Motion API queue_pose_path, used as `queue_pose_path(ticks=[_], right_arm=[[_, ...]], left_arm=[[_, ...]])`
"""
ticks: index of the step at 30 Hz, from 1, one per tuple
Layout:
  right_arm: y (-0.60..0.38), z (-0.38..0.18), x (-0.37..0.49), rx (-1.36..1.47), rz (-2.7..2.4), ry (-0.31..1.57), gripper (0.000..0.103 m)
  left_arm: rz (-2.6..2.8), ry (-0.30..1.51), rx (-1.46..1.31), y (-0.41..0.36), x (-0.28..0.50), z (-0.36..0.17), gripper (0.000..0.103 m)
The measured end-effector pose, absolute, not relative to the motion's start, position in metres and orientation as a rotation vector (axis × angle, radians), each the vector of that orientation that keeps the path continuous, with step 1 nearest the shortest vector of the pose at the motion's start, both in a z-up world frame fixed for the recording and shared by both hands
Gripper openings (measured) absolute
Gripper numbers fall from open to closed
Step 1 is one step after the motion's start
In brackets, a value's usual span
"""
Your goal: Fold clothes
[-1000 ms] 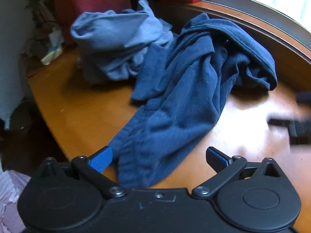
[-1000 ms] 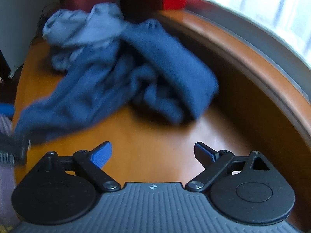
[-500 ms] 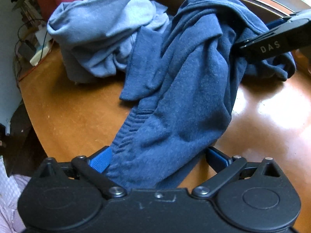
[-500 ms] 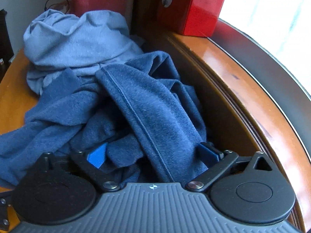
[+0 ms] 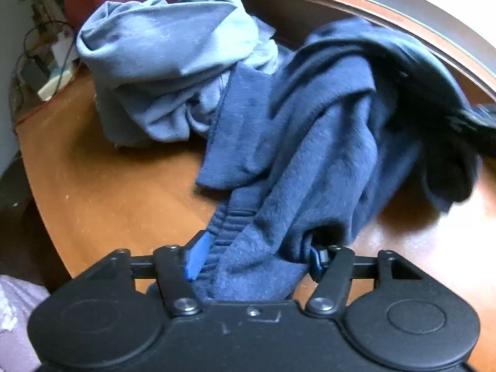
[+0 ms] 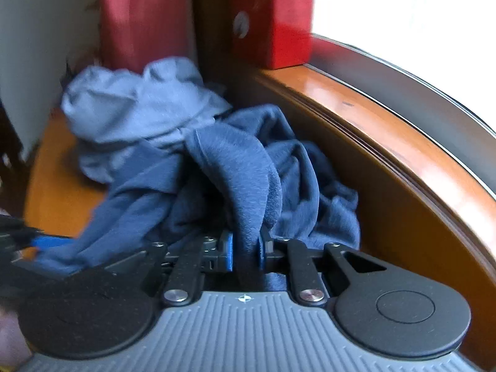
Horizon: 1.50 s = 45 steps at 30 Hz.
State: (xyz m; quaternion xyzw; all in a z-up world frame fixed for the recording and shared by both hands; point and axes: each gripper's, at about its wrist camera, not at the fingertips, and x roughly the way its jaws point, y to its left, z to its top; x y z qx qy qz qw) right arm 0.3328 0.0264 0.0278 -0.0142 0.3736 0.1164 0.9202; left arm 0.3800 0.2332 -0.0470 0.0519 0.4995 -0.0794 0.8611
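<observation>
A crumpled dark blue garment (image 5: 310,155) lies on the round wooden table (image 5: 108,186). My left gripper (image 5: 255,259) has its ribbed hem bunched between the closing jaws, and both pads touch the cloth. In the right wrist view the same garment (image 6: 241,167) rises in a fold into my right gripper (image 6: 246,249). Those jaws are closing too, and the pads pinch the fold tightly. A light blue garment (image 5: 167,62) is heaped behind, touching the dark one. The right gripper shows as a dark blur (image 5: 474,124) at the left view's right edge.
A raised wooden sill (image 6: 387,117) curves along the table's right side under a bright window. A red box (image 6: 272,15) and a red bag (image 6: 142,15) stand at the back. Bare tabletop (image 6: 55,167) shows to the left. Pale purple cloth (image 5: 15,316) lies below the table edge.
Both grippers went from wide open to closed in on the dark blue garment. The right one has drawn its fold up and back, stretching the cloth. The left edged forward onto the hem.
</observation>
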Motion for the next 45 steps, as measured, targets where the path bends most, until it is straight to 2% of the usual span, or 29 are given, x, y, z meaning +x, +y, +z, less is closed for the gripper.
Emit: queue_pose_path(ticks=[4,8,13,14,19,21,24,26,27,29,30,37,39,41,45], right_arm=[[0.003,0.054,0.271,0.14,0.165,0.752,0.015],[-0.015,0.054,0.206,0.207,-0.028,0.805,0.017],[-0.025,0.02,0.148,0.199,-0.321,0.983,0.038],[-0.021,0.028,0.139,0.186,-0.36,0.969,0.042],[0.012,0.081,0.122,0.016,-0.451,0.829,0.073],[0.021,0.09,0.139,-0.062,-0.395,0.795,0.073],[0.023,0.072,0.18,-0.138,-0.311,0.815,0.074],[0.023,0.045,0.219,-0.179,-0.27,0.881,0.074],[0.022,0.028,0.239,-0.194,-0.257,0.935,0.07],[0.016,0.0,0.255,-0.221,-0.263,1.003,0.035],[0.013,-0.007,0.261,-0.234,-0.272,1.018,0.014],[-0.05,0.087,0.151,-0.077,-0.531,0.691,0.013],[-0.082,0.095,0.103,-0.021,-0.647,0.677,0.013],[-0.116,0.076,0.064,0.035,-0.739,0.746,0.014],[-0.164,-0.003,0.023,0.075,-0.787,1.088,0.018]], left_arm=[[-0.351,0.989,0.128,0.239,0.358,-0.034,0.061],[-0.579,0.972,0.157,0.223,0.328,-0.029,0.071],[-0.823,0.938,0.276,0.177,0.279,-0.04,0.074],[-0.847,0.915,0.302,0.174,0.27,-0.04,0.074],[-0.896,0.829,0.368,0.166,0.244,-0.029,0.078],[-0.91,0.816,0.369,0.167,0.244,-0.026,0.079],[-0.888,0.809,0.367,0.167,0.245,-0.027,0.081],[-0.868,0.827,0.352,0.166,0.247,-0.029,0.081],[-0.858,0.837,0.345,0.165,0.247,-0.03,0.081],[-0.835,0.851,0.342,0.166,0.246,-0.03,0.081],[-0.82,0.853,0.345,0.166,0.245,-0.03,0.081],[-0.706,0.857,0.309,0.157,0.24,-0.027,0.081],[-0.678,0.858,0.307,0.155,0.237,-0.025,0.081],[-0.652,0.86,0.311,0.156,0.232,-0.021,0.081],[-0.575,0.877,0.301,0.159,0.224,-0.017,0.082]])
